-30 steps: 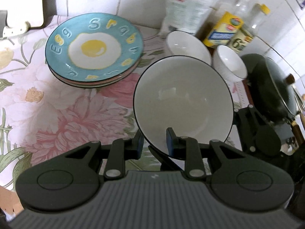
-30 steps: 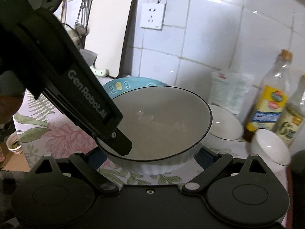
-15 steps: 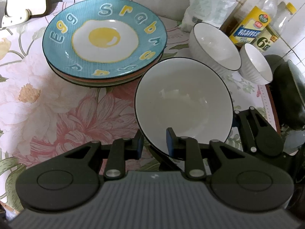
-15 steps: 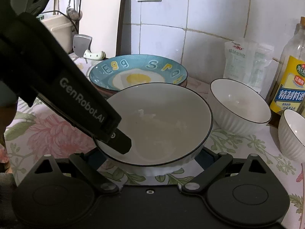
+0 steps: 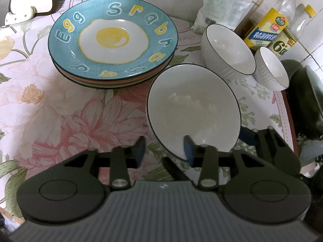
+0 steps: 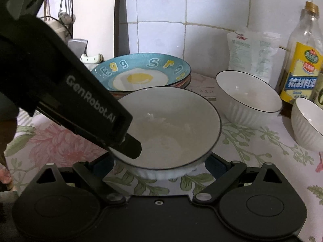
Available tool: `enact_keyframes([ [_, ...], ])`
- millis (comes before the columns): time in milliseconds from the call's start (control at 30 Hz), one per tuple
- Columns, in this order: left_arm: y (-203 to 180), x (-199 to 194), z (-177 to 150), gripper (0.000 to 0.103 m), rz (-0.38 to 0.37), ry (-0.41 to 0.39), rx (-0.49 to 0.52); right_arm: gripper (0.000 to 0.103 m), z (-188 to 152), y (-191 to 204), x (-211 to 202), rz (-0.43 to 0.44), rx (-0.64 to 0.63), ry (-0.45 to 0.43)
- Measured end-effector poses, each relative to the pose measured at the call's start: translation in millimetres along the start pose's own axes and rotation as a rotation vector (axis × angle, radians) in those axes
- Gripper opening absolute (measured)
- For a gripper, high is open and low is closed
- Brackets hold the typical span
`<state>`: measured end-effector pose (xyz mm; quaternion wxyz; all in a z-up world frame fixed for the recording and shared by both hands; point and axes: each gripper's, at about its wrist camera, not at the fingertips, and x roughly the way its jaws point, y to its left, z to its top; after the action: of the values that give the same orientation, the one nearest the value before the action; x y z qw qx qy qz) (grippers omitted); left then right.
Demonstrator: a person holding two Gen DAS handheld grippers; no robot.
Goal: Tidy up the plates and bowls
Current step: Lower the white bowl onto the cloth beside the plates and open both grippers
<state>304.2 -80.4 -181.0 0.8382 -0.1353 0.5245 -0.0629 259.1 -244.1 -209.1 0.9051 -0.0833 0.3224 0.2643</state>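
Lowered since the earlier frames, the big bowl [image 5: 193, 113] is now seen close over the flowered cloth [image 5: 60, 109], whether resting on it cannot be told; the plate stack and the two smaller bowls appear nearer as well. The jaws of the left gripper [image 5: 164, 149] have just been opening: one pad stands inside the near rim, the other clear outside it, so the rim lies between them unpressed. The right gripper [image 6: 159, 167] is set wide around the bowl's ribbed base, a pad at each side; whether they press cannot be told.

As for progress, the plates [image 5: 113, 42] are judged done, stacked with the egg plate on top, behind and to the left of the big bowl. The bowls are judged still to be nested: a mid bowl [image 5: 228, 48] and a small bowl [image 5: 270, 68] stand apart to the right, each tilted.

Behind them stand a white pouch [image 5: 222, 2] and bottles [image 5: 268, 26] by the tiled wall, and a dark wok [image 5: 308, 100] at the right edge. Bottles and wok leave little room around the small bowl.
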Motion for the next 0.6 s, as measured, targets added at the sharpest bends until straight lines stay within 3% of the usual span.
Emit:
enact_keyframes([
  [267,-4.3,-31.2,-4.6,0.054,0.007,0.006,0.035,0.098,-9.8,1.5,-49.8,0.013,-0.010,-0.048],
  [600,-27.0,-67.6,-23.6,0.057,0.017,0.041,0.148,0.098,-19.0,-8.7,-102.5,-0.006,0.012,-0.067],
])
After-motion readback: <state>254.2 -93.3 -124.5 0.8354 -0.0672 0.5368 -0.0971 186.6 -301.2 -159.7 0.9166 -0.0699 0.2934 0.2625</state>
